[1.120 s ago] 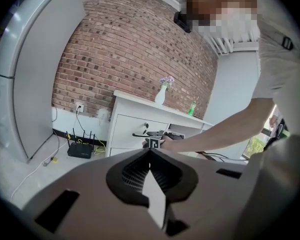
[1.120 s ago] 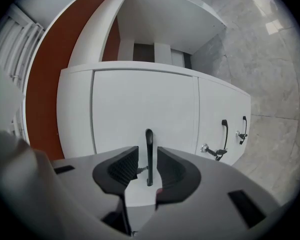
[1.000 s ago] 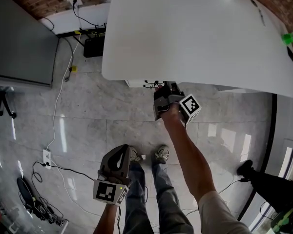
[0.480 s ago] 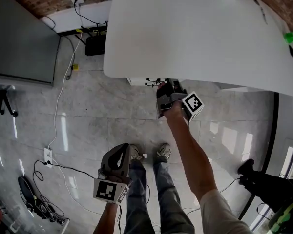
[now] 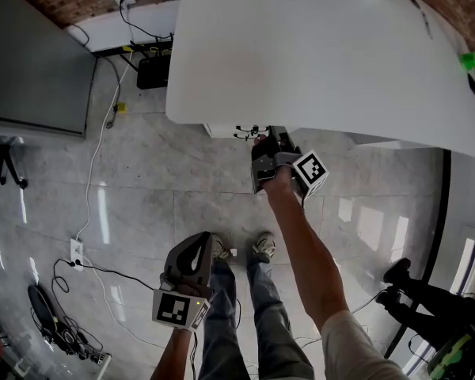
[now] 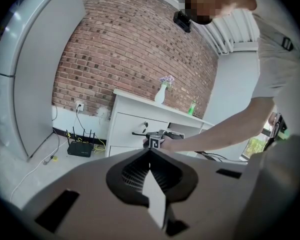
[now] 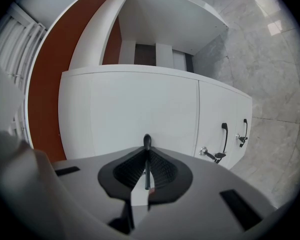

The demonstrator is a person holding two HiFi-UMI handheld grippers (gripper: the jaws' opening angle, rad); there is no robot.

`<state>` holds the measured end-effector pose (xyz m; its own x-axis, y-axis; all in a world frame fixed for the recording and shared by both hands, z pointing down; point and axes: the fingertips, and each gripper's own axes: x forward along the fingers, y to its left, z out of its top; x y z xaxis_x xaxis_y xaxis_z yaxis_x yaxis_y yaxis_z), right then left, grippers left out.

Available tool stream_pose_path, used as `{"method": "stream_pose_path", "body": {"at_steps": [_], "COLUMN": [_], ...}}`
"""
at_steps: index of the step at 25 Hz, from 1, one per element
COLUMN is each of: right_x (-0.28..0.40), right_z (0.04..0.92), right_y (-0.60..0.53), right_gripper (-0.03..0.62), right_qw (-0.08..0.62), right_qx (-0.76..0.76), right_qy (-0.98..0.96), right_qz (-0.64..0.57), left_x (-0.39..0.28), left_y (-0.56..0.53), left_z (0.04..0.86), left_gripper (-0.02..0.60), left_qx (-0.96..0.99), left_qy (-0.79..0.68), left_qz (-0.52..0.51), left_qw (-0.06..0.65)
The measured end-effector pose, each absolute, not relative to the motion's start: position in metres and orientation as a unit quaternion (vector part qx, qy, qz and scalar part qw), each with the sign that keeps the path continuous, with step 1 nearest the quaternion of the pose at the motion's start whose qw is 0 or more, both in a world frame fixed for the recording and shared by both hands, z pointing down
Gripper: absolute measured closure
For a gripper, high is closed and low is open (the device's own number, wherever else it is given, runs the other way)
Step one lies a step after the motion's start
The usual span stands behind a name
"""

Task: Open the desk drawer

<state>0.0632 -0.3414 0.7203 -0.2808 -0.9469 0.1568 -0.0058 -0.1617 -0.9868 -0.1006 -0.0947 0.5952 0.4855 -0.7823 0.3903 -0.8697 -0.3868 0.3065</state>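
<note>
Risk: drawer handle (image 7: 147,139) slips free if pull runs off-axis, as right gripper (image 7: 147,156) jaws, just closing, pinch only this slim bar; left gripper (image 6: 150,155) jaws pressed together, empty

No legible text or numbers

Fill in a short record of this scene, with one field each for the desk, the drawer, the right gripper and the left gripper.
desk: white desk against a brick wall
drawer: drawer front looks closed, not yet pulled out
right: right gripper, jaws have just been closing and now clamp the dark drawer handle
left: left gripper, jaws together, nothing between them, held back from the desk
</note>
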Motion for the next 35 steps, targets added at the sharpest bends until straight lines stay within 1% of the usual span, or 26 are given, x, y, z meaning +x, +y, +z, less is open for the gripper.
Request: {"method": "stream_pose_path", "body": {"at_steps": [35], "right_x": [0.069], "right_z": [0.723], "right_y": [-0.217], "right_gripper": [0.559], "right_qw": [0.374], "right_qx": [-0.455], "right_qy": [0.522], "right_qz": [-0.617], "left_x": [-0.082], "left_y": [-0.06], "left_z": [0.584], "left_gripper": [0.569], "left_qx": [0.836], "left_qy": [-0.491], "left_qz": [0.082], "left_qw": [0.231]}}
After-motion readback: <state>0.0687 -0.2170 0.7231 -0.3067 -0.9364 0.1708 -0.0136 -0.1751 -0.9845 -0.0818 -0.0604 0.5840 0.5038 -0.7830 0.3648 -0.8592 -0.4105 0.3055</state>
